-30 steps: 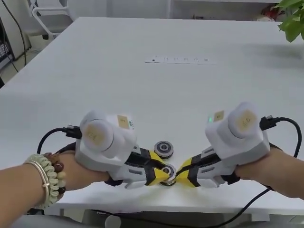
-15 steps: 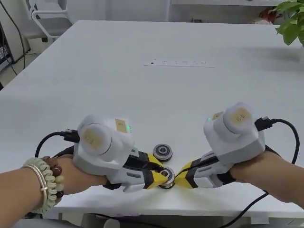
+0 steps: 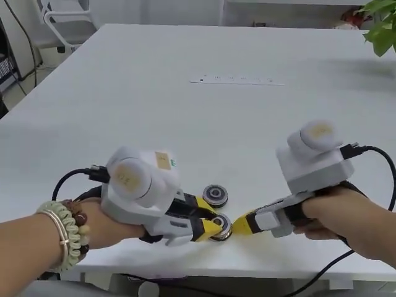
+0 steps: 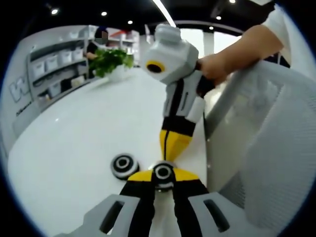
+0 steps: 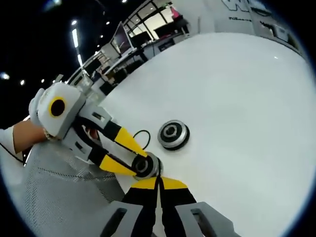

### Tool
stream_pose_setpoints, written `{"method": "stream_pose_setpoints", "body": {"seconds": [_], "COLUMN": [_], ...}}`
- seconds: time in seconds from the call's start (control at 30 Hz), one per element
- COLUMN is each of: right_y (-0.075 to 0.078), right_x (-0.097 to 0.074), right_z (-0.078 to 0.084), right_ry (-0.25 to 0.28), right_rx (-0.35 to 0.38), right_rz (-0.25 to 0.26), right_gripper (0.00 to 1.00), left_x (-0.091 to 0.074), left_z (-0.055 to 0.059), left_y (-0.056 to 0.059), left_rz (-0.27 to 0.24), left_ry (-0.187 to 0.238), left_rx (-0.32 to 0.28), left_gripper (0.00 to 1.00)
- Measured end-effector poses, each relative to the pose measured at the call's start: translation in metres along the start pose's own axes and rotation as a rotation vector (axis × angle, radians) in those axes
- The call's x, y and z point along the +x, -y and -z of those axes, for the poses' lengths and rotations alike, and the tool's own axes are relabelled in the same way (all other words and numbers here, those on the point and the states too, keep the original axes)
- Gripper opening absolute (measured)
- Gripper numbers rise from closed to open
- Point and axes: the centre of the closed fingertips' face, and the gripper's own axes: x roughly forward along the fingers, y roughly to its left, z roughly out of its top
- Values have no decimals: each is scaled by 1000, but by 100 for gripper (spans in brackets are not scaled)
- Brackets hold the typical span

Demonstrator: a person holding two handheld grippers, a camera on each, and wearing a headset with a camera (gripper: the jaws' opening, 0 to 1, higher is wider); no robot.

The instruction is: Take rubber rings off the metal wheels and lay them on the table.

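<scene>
Table (image 3: 185, 124), near edge: left gripper (image 3: 213, 228) low over surface, jaws clamped on metal wheel (image 3: 221, 225). Second wheel (image 3: 215, 194), black ring around it, lies flat just beyond, apart from both grippers. Right gripper (image 3: 239, 224) jaws pressed together, tips touching clamped wheel's rim from right.

The left claw (image 3: 213, 219) grips a wheel (image 3: 222, 226) near the desk (image 3: 185, 124) edge; the right claw (image 3: 239, 224), closed, touches it; a second wheel (image 3: 215, 194) sits just behind.

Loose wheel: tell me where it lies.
The loose wheel lies flat on the table in the head view, just beyond the held wheel in the left gripper, not touching it.
</scene>
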Motion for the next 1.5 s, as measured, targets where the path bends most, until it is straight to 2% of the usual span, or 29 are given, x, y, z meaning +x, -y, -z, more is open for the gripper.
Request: {"method": "stream_pose_setpoints", "body": {"seconds": [0.27,0.33,0.37,0.4,0.43,0.77,1.5], "right_y": [-5,-8,-11,-13,-10,-14,-31], "right_x": [-2,-4,-6,-6,-6,-4,-2], "right_z": [0,-1,-3,-6,-5,-6,-14], "right_ry": [4,12,29,45,30,39,54], "right_rx": [34,45,85,79,97,150,120], "right_rz": [-14,-30,-47,-61,-54,-79,-129], "right_gripper": [0,0,0,0,0,0,0], "left_x": [0,0,0,0,-1,-1,-1], "left_z": [0,0,0,0,0,0,0], "left_y": [1,1,1,1,1,2,2], "left_rz": [-1,-2,-3,-3,-4,-1,2], "left_ry": [-10,-10,-10,-10,-9,-13,-10], "left_rx": [15,15,15,15,15,23,27], "left_gripper": [14,14,14,14,14,14,14]}}
